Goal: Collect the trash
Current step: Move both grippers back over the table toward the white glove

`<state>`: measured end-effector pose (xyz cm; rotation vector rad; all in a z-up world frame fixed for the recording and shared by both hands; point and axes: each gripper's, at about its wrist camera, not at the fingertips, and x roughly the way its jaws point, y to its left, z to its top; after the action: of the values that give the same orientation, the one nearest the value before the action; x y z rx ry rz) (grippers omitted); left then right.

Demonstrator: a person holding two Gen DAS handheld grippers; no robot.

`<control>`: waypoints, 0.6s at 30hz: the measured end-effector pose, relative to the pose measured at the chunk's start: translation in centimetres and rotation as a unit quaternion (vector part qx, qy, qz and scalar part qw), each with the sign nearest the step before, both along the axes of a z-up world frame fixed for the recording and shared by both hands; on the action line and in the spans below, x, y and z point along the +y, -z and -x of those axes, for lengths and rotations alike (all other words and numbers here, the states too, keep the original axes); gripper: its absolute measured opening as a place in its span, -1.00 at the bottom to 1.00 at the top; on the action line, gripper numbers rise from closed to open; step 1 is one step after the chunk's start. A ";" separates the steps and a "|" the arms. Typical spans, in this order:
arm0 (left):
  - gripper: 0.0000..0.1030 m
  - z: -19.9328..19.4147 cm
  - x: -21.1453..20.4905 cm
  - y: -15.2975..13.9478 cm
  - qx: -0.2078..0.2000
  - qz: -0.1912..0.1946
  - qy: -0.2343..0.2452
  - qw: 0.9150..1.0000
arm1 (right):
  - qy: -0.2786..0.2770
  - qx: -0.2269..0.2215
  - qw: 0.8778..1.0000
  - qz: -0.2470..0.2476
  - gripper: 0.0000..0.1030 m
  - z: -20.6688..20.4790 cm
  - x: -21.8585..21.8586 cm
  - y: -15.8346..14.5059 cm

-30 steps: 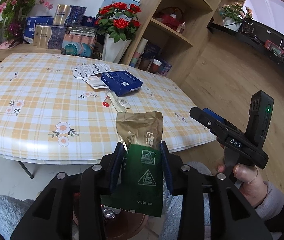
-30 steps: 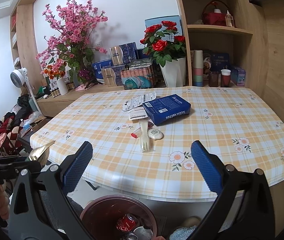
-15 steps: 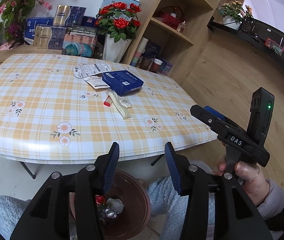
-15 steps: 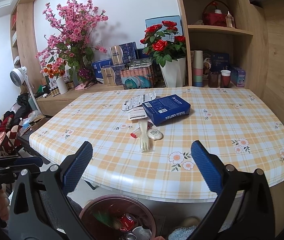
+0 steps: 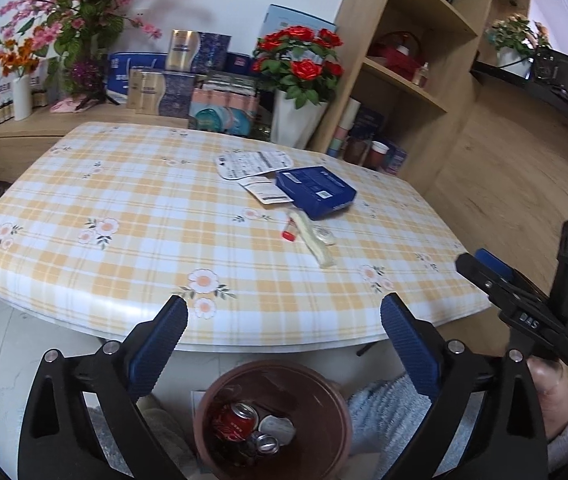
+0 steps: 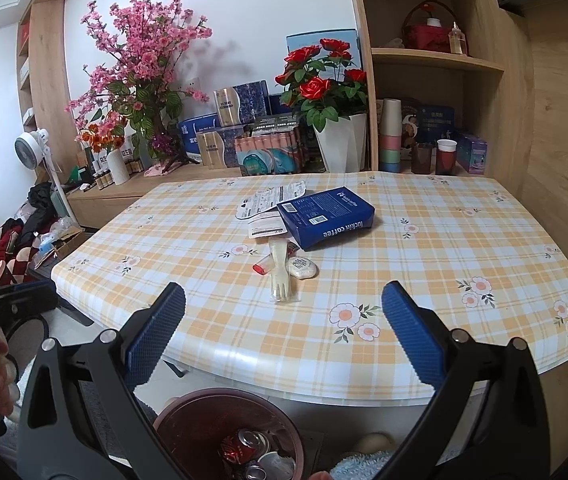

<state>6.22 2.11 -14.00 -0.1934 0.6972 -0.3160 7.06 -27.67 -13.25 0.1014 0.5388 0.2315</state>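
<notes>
The left gripper (image 5: 283,316) hung over the brown trash bin (image 5: 336,404) just off the table's (image 5: 124,200) near edge, its jaws opening wide with nothing between them. In the bin lay a red can (image 5: 234,422) and other scraps. The right gripper (image 6: 283,312) was spread and empty too, above that same edge. Up on the checked cloth, toward the far right corner, sat the blue coffee box (image 6: 326,216), white paper packets (image 6: 272,200) touching it, and just nearer, a wrapped fork (image 6: 282,276), a small red-capped tube (image 6: 264,267) and a white sachet (image 6: 303,268).
</notes>
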 end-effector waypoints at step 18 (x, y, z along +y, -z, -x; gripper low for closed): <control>0.86 -3.5 1.9 2.2 0.014 -0.010 -0.035 0.999 | -0.004 0.056 0.998 0.040 0.88 -3.9 -0.1 3.1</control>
<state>9.68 3.97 -16.19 -0.2033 0.7191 -0.2397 10.91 -27.80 -16.33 0.0355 0.6601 0.2131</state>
